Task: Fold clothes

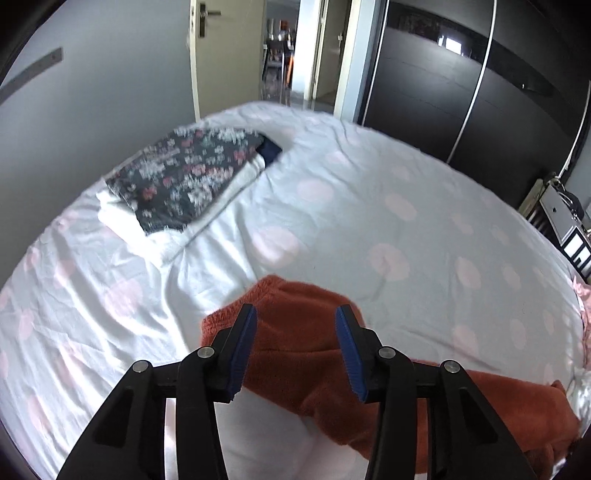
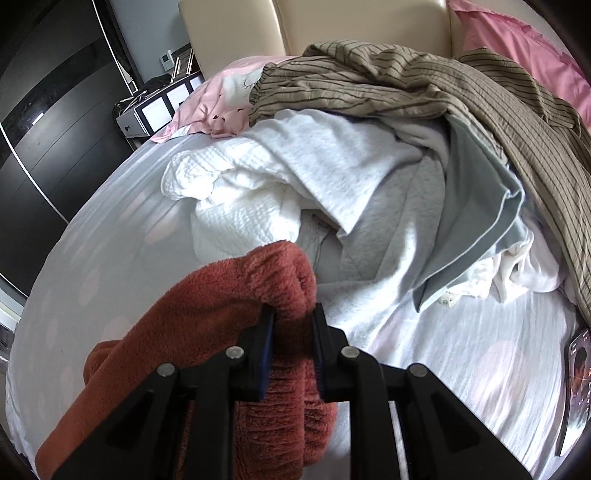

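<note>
From the left wrist, the bed [image 1: 369,206], in a pale cover with pink spots, runs away to a curved far edge, with a dark wardrobe [image 1: 461,92] beyond on the right and an open door [image 1: 229,51] straight ahead. A wide stretch of bare cover lies open between the near side and a folded stack [image 1: 184,181] at the far left, its top piece dark and flowered over white. The left tongs [image 1: 295,345] stand wide, blue pads apart with nothing pressed between them. Under and behind them lies the rust fleece garment [image 1: 295,332], rumpled on the cover near the bed's near edge and trailing off to the right.

From the right wrist, the right tongs [image 2: 293,341] are narrow, clamped on a thick bunched fold of the rust fleece garment [image 2: 207,306], which hangs left and down from the grip. The cover is open to the left, up to the bed's curved edge. Just ahead and to the right an unfolded heap [image 2: 369,177] of white, grey and striped brown clothes crowds the bed up to the pink pillows [image 2: 524,48] and the cream headboard [image 2: 332,26].
</note>
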Tool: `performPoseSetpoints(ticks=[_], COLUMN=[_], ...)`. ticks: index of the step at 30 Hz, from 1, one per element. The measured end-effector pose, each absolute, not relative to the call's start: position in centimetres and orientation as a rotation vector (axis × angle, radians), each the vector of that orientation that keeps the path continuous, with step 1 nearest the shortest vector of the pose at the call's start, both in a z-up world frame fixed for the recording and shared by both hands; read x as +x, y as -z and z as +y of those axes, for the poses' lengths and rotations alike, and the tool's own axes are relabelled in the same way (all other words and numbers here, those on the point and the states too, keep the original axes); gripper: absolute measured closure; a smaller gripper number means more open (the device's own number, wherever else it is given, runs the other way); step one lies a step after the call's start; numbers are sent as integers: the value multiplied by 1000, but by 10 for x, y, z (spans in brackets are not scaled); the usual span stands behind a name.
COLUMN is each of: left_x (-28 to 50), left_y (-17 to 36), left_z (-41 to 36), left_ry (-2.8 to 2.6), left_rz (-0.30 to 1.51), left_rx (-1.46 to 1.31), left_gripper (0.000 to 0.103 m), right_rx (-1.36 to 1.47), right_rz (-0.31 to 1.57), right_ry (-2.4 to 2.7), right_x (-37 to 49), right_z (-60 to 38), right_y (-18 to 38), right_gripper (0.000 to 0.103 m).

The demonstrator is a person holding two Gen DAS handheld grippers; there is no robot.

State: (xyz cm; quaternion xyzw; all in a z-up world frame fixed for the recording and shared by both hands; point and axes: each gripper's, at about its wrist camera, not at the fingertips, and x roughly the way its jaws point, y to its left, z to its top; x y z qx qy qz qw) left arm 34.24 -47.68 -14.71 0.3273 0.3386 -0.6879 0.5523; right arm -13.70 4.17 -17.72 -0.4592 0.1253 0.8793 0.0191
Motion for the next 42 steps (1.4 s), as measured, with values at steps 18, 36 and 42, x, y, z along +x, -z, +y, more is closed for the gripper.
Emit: performPoseSetpoints(ticks=[18, 36, 42], left_x=[362, 369, 351], left_y=[250, 174, 154], left_z=[-521, -496, -490], left_ry=[1365, 1436, 1605], left_rz=[1018, 823, 728], left_rx=[1141, 893, 983], left_gripper=[49, 96, 92], right_rx=[-1433, -1492, -1498], right_rz=[287, 427, 444], right_ry=[-2765, -2751, -2750], right_x=[-129, -132, -131], right_z=[17, 30, 32], right_y=[181, 186, 187], right_gripper=[85, 85, 85])
